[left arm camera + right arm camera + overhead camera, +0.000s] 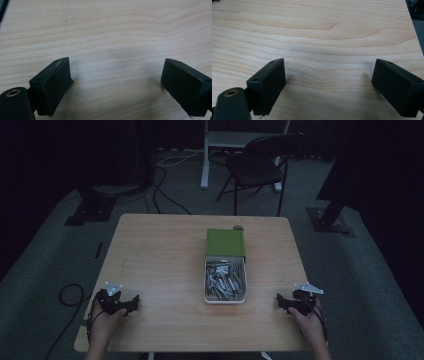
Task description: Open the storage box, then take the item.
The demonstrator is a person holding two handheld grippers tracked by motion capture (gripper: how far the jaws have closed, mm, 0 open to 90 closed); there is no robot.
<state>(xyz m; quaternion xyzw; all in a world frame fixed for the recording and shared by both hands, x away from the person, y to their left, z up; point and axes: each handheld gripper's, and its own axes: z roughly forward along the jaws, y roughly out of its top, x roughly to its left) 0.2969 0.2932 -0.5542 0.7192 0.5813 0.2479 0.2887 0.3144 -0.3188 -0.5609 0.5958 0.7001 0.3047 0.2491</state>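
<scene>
Two hand-held grippers are resting near the tabletop's (160,250) near edge. The left hand-held gripper (131,303) is sitting by the left corner, jaws spread wide over bare wood. A white tray of metal pieces (225,281), half under a green lid (225,242), is lying mid-table. The right hand-held gripper (283,303) is gaping wide near the right edge.
</scene>
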